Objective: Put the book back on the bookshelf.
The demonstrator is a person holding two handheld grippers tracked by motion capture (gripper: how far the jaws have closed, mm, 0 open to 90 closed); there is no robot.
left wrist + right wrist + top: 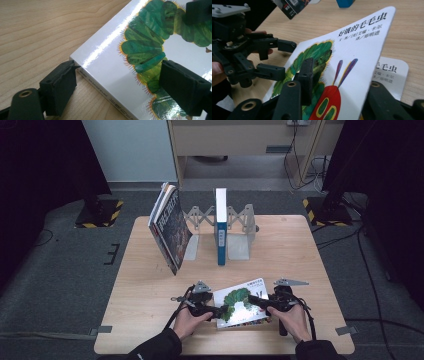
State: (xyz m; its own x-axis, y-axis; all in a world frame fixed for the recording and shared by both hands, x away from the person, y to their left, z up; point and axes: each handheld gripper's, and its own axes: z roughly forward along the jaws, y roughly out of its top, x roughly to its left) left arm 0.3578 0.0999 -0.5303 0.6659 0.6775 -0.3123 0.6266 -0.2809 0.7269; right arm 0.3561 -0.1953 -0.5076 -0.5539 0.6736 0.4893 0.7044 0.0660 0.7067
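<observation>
White and glossy, the caterpillar book (pixel 243 306) lay on the counter (pixel 150 285), near of the accordion rack (pixel 235 227) where a blue book (pixel 220 226) stood upright. The right tool (pixel 337 85) clenched its lifted front cover; the left tool (pixel 117 82) straddled the spine corner, released. Opening looked underway; next, the left should likely pin the book.
</observation>
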